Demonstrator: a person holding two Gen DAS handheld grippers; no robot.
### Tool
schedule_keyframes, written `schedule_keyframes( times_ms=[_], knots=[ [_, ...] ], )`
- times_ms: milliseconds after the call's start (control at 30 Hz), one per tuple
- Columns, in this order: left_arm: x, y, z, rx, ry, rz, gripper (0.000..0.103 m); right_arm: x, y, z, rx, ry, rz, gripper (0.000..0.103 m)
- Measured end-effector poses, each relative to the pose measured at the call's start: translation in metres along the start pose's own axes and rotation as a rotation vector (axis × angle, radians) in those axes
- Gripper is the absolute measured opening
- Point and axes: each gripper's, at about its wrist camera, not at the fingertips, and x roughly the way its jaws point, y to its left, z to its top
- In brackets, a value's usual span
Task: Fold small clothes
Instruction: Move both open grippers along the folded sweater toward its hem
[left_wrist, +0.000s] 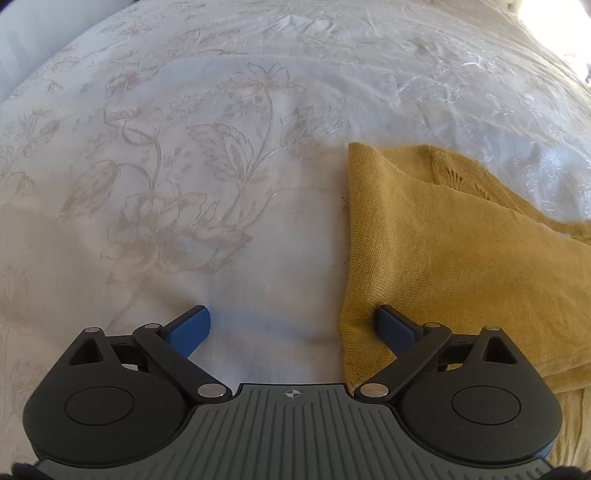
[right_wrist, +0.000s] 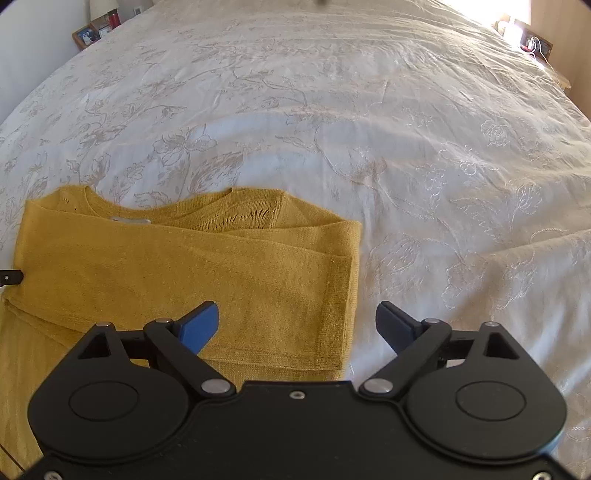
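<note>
Hovering both claws wide open, gripping nothing: left claw (left_wrist: 293, 328) straddles the mustard sweater (right_wrist: 177, 258) left edge, right claw (right_wrist: 297, 325) its right edge. Sweater lies folded on the bed (right_wrist: 369, 129), near edge.

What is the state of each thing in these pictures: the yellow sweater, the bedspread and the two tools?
Yellow sweater: lying flat on the bed, sleeves folded across the body, neckline at the far side.
Bedspread: spread out, lightly wrinkled.
Left tool: open, holding nothing, at the sweater's folded left edge.
Right tool: open, holding nothing, over the sweater's right edge.
</note>
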Motion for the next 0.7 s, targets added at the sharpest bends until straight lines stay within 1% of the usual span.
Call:
schedule_keyframes(
  times_ms=[100, 167, 267, 333, 400, 433, 500, 600, 700],
  knots=[
    [-0.002, -0.003, 0.001, 0.045, -0.008, 0.003, 0.098, 0.006, 0.002, 0.003, 0.007, 0.002, 0.013, 0.096],
    [-0.001, -0.002, 0.001, 0.034, -0.007, -0.004, 0.098, 0.013, 0.004, 0.006, 0.015, 0.008, 0.025, 0.097],
    [-0.002, 0.003, 0.001, -0.006, -0.008, -0.019, 0.098, 0.028, 0.003, 0.007, 0.025, 0.041, 0.022, 0.097],
    [-0.006, 0.01, 0.003, -0.058, -0.019, -0.002, 0.098, 0.043, -0.002, 0.005, 0.034, 0.092, -0.014, 0.097],
    [-0.015, 0.016, 0.008, -0.124, -0.057, 0.035, 0.097, 0.052, -0.008, 0.001, 0.066, 0.121, -0.015, 0.1],
    [-0.02, 0.018, 0.011, -0.146, -0.079, 0.041, 0.097, 0.054, -0.011, 0.0, 0.085, 0.122, -0.011, 0.102],
    [-0.03, 0.018, 0.02, -0.165, -0.124, 0.023, 0.097, 0.055, -0.013, -0.003, 0.101, 0.122, -0.002, 0.102],
    [-0.032, 0.003, 0.033, -0.102, -0.146, -0.012, 0.097, 0.057, -0.013, -0.006, 0.103, 0.12, 0.002, 0.102],
    [-0.017, -0.014, 0.044, -0.04, -0.117, -0.033, 0.097, 0.058, -0.013, -0.006, 0.113, 0.123, 0.008, 0.102]
  ],
)
